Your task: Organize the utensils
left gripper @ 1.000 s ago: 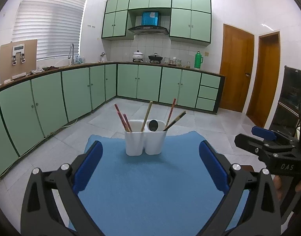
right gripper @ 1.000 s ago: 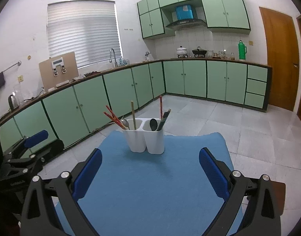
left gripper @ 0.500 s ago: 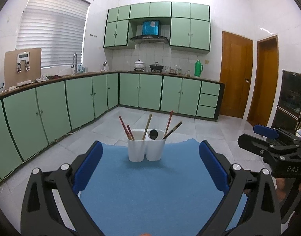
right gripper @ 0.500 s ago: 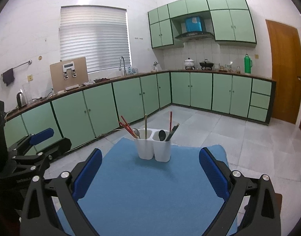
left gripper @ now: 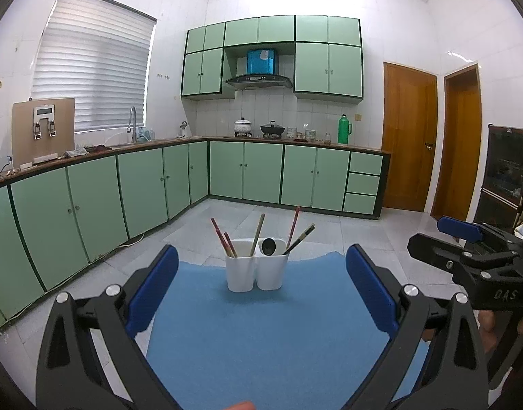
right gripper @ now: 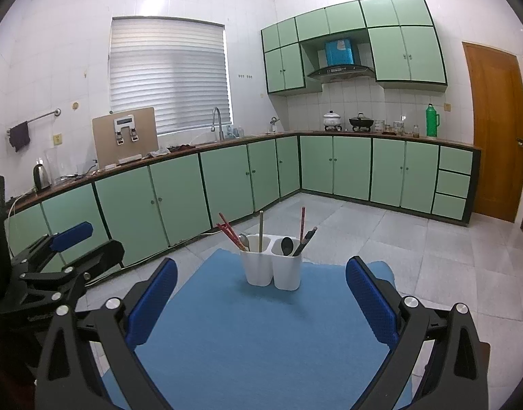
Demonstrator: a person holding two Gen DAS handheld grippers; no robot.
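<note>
A white two-compartment utensil holder [left gripper: 257,271] stands at the far end of a blue mat [left gripper: 261,335]; it also shows in the right wrist view [right gripper: 273,270]. Chopsticks and spoons stand upright in both compartments: red chopsticks [left gripper: 222,237] on the left, a black spoon [left gripper: 269,246] on the right. My left gripper [left gripper: 261,290] is open and empty, well short of the holder. My right gripper [right gripper: 261,294] is open and empty too, also short of it. The right gripper shows at the right in the left wrist view [left gripper: 473,256].
The blue mat [right gripper: 261,335] covers a small table over a tiled floor. Green cabinets [left gripper: 141,188] with a counter run along the left and back walls. Wooden doors [left gripper: 408,164] stand at the right.
Both grippers have drawn back from the holder and tilted up, so it looks smaller and lower in both views. Jaws stay open.
</note>
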